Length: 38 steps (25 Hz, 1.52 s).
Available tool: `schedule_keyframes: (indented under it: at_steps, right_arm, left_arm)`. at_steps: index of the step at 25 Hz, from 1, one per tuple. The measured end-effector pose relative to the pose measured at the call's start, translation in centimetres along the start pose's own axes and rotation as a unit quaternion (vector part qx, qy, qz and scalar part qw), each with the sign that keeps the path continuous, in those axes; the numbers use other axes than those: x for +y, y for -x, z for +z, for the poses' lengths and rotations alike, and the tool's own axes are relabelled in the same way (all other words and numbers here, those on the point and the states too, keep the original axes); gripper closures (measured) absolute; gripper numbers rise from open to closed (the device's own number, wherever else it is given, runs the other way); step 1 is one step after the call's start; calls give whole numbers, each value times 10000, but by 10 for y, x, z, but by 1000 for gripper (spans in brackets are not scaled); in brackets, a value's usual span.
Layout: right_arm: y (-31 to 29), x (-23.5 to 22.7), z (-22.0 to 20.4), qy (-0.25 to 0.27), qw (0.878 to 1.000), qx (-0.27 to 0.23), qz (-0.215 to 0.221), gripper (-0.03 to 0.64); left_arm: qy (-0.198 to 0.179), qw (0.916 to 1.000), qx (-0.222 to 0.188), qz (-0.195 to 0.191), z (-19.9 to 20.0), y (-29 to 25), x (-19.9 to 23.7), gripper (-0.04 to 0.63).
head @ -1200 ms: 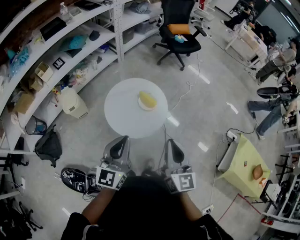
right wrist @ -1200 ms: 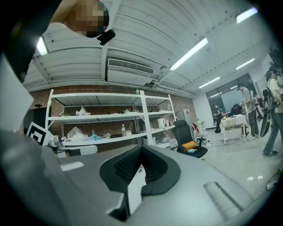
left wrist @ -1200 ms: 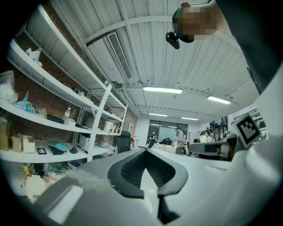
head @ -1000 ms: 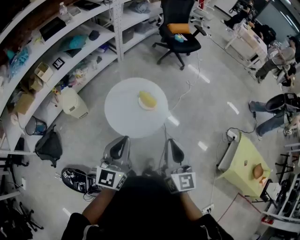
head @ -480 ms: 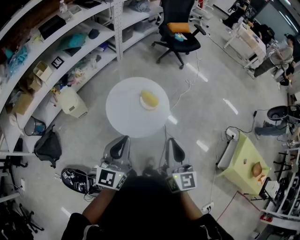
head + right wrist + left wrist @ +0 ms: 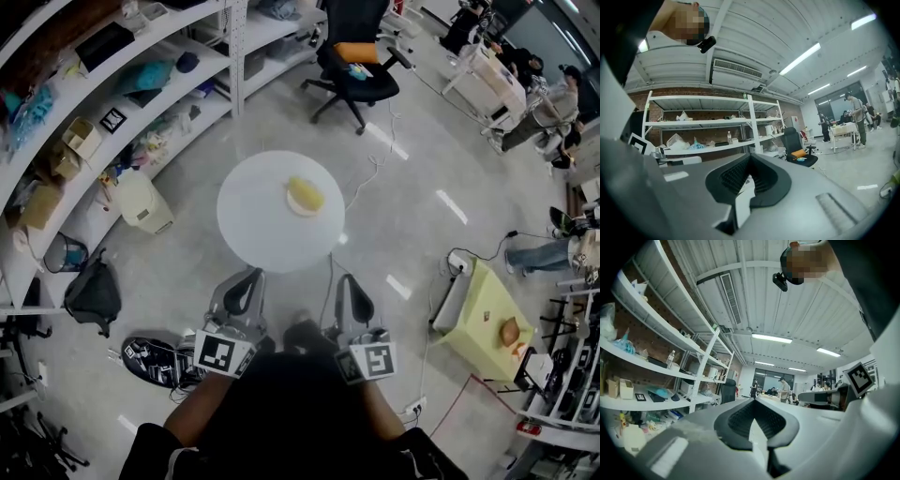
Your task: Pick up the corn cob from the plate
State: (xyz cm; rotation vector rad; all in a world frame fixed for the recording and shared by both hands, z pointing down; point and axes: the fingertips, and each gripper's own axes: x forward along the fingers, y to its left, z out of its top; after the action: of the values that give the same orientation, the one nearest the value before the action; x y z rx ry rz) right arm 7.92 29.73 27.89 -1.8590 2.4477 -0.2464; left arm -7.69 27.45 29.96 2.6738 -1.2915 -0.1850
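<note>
From the head view, the corn cob (image 6: 306, 194) lies on a small plate (image 6: 293, 205) towards the far right of a round white worktop (image 6: 253, 220). Nothing else stands on the worktop. The left gripper (image 6: 246, 278) and the right gripper (image 6: 347, 282) are held side by side over the floor, just short of the worktop's near edge and well apart from the cob. Neither one carries anything.

The cob is a short, rounded yellow piece, lying at a slant on the plate. It is probably light and firm, with a bumpy skin that gives the pads some bite, but its round form means it may roll or squirt out of a poor grip. The best hold is likely across its middle, with the fingers squarely on opposite sides of the short axis. The plate looks shallow and light, so it may slide if pushed.

In the left gripper view the fingers (image 6: 735, 420) are closed together with nothing between them. They point level at a shelf rack (image 6: 670, 363) and the room beyond, and the cob is not in sight.

In the right gripper view the fingers (image 6: 732, 176) are likewise closed on nothing. Past them stand shelves (image 6: 708, 124) and an office chair (image 6: 798, 151). Both pairs must open before any grasp.
</note>
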Motion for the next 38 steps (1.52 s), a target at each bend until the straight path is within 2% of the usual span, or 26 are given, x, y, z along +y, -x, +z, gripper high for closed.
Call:
schedule_keyframes:
  at_steps: [5,14,27,38]
  right_arm:
    - [-5,8,1,47,10000,-9,-20,609]
    - [-33,-10,-7,-64,9999,58,-83,609]
    - [-110,-65,-9,-242,9995,211,-30,609]
    - [-161,-111,-9,-467,9981,353,198,609]
  left_arm:
    - [87,10000,12,41,-2,2,12,595]
    - [98,9999,76,72,-5,-28,27,595]
    - [64,9995,309,99,-11,-116,52,595]
    - [22,9989,421,197,-11,-191,51,595]
